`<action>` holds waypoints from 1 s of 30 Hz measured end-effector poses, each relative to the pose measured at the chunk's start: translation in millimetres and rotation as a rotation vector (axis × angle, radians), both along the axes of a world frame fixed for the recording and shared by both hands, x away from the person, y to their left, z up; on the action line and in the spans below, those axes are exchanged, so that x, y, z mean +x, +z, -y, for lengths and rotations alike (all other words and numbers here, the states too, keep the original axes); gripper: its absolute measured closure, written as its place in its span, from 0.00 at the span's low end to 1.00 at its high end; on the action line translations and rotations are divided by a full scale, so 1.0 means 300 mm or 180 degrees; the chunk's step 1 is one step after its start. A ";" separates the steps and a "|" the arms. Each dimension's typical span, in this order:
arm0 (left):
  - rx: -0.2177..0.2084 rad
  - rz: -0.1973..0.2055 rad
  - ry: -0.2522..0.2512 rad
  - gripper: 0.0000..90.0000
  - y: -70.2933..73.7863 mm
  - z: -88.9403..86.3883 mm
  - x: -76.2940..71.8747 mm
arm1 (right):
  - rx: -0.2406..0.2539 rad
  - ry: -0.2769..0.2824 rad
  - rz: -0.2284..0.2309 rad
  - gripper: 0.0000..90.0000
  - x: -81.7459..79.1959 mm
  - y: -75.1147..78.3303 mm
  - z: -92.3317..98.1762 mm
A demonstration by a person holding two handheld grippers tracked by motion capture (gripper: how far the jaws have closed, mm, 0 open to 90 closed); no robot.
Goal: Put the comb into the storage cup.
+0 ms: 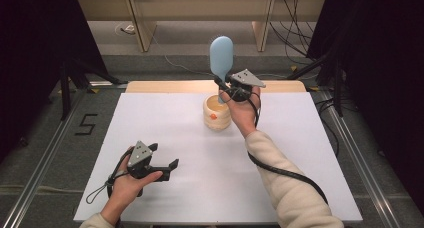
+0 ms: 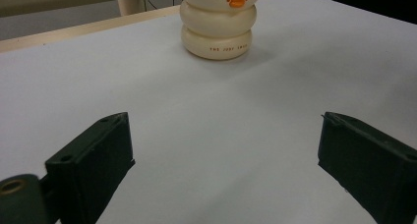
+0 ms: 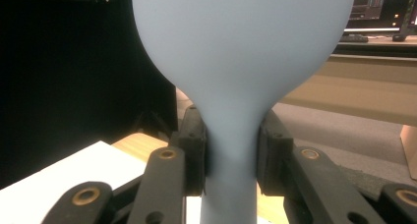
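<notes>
Whiteboard [image 1: 300, 158] covers the table, and we see most of it bare around the two tools. Our right gripper [image 1: 222, 86] is clamped on the neck of a pale blue paddle [image 1: 221, 55], blade raised above a cream ringed pot [image 1: 217, 114] that stands near the far edge. In the right gripper view the paddle's neck [image 3: 231, 150] sits squeezed between both jaws. Our left gripper [image 1: 166, 164] rests near the front left, spread wide and empty, with open board between it and the pot [image 2: 217, 30].
</notes>
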State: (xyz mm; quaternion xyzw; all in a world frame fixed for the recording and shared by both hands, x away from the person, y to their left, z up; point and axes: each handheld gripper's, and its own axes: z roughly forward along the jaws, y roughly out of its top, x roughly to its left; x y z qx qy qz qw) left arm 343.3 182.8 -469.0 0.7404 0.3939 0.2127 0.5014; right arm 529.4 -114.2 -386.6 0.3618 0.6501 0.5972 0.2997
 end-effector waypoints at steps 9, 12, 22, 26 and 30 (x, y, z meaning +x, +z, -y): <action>0.0003 -0.0001 0.0002 0.07 0.000 0.000 0.000 | 0.0011 0.0015 0.0031 0.78 0.002 0.001 -0.010; 0.0001 0.0000 0.0003 0.07 0.000 0.000 0.000 | 0.0017 0.0014 0.0044 0.78 0.002 0.001 -0.010; 0.0001 0.0001 0.0000 0.07 0.000 -0.001 0.000 | 0.0013 0.0017 0.0036 0.78 0.005 -0.007 -0.020; -0.0002 0.0001 -0.0002 0.07 0.000 0.000 0.000 | 0.0017 0.0011 0.0048 0.78 0.007 -0.008 -0.022; -0.0001 0.0001 0.0000 0.07 0.001 0.000 0.000 | 0.0028 0.0012 0.0064 0.78 0.007 -0.007 -0.023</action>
